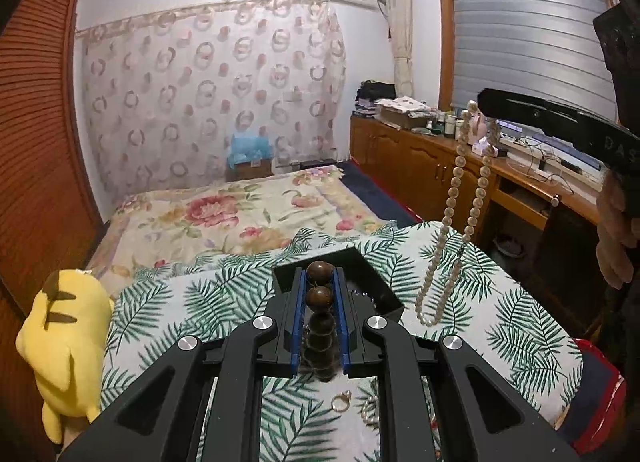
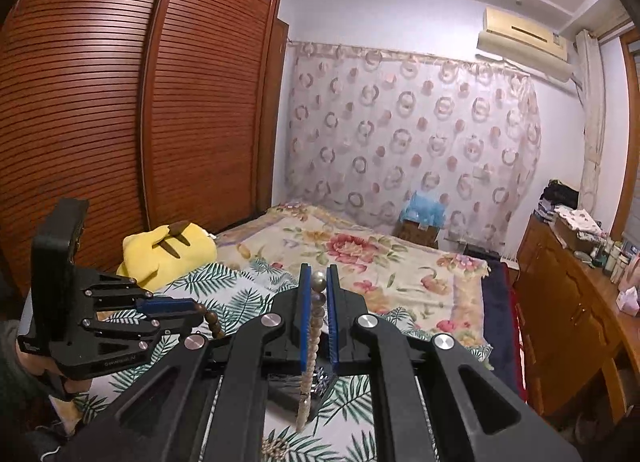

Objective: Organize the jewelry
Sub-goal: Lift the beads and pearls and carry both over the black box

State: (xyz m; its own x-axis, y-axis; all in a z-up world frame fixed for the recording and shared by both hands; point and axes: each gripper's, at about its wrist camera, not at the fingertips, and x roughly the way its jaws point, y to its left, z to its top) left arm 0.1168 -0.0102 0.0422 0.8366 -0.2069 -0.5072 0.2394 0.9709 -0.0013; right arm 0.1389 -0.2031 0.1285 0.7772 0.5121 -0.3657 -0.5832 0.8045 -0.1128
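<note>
My left gripper (image 1: 319, 280) is shut on a brown wooden bead bracelet (image 1: 319, 296), whose beads hang down between the blue pads above a black jewelry box (image 1: 384, 294). My right gripper (image 2: 318, 282) is shut on a pearl necklace (image 2: 316, 318). The necklace dangles in a long loop in the left wrist view (image 1: 452, 218), its low end just right of the box. The left gripper shows from the side in the right wrist view (image 2: 192, 312), with brown beads (image 2: 212, 320) drooping from its tips.
A leaf-print cloth (image 1: 500, 294) covers the work surface. A gold ring (image 1: 341, 401) and a small pearl piece (image 1: 370, 410) lie on it near me. A yellow plush toy (image 1: 64, 342) sits at the left edge. A floral bed (image 1: 224, 218) lies beyond; wooden cabinets (image 1: 420, 158) stand right.
</note>
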